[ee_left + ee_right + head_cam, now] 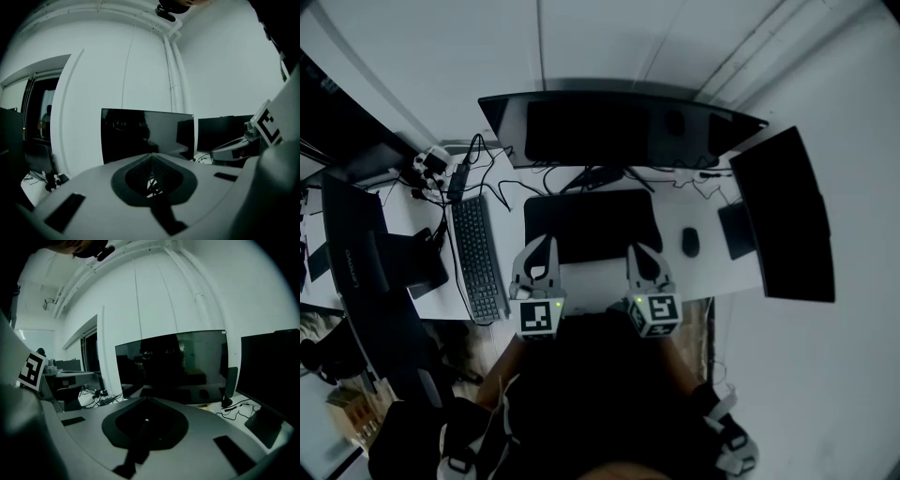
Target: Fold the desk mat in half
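1. Two claws, left and right: both clenched, grasping nothing.
2. One black desk mat, lying mid-worktop, just beyond them.
3. Three monitors, one keyboard, one mouse.
4. White worktop, white walls.

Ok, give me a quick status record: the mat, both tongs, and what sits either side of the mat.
desk mat: black, lying flat on the desk in front of the middle monitor; folded or not, cannot tell
left tongs: shut, nothing between them, by the mat's near edge, left end
right tongs: shut, nothing between them, by the near edge, right end
keyboard: left of the mat
mouse: right of the mat
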The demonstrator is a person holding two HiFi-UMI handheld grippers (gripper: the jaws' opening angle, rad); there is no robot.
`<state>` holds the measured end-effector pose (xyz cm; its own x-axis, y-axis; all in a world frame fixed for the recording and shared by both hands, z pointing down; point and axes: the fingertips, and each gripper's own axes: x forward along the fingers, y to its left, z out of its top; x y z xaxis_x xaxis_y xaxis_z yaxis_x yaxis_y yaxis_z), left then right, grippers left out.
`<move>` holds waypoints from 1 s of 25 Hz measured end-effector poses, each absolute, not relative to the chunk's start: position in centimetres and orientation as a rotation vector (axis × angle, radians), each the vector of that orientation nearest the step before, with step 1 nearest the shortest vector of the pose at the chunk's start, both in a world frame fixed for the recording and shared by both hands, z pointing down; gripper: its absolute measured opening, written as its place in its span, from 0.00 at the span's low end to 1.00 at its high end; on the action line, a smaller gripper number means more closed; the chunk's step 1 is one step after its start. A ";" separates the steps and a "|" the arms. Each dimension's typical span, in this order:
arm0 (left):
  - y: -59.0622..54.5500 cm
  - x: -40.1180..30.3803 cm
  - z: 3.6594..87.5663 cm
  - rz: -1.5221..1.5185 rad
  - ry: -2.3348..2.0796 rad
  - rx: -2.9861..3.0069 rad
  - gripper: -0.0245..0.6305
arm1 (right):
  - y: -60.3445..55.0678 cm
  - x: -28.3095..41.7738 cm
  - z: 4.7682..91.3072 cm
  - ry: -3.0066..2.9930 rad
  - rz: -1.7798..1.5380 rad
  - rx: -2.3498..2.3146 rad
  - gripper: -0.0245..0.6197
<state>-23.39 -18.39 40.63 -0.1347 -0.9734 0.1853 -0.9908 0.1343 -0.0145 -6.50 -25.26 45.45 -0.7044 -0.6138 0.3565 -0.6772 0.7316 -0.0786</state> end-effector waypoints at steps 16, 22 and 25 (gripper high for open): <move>-19.0 -23.8 41.0 0.229 -2.271 1.970 0.05 | -25.5 -7.2 45.1 -2.643 0.272 0.985 0.05; -19.2 -23.7 41.1 0.223 -2.273 1.969 0.05 | -25.5 -7.2 45.2 -2.646 0.293 0.989 0.05; -19.1 -23.7 41.2 0.227 -2.267 1.969 0.05 | -25.5 -7.2 45.2 -2.644 0.301 0.990 0.05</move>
<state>-23.71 -19.15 41.18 -0.1399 -0.9705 0.1963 -0.9902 0.1371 -0.0279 -7.25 -25.49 45.20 -0.7170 -0.6029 0.3498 -0.6661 0.7405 -0.0891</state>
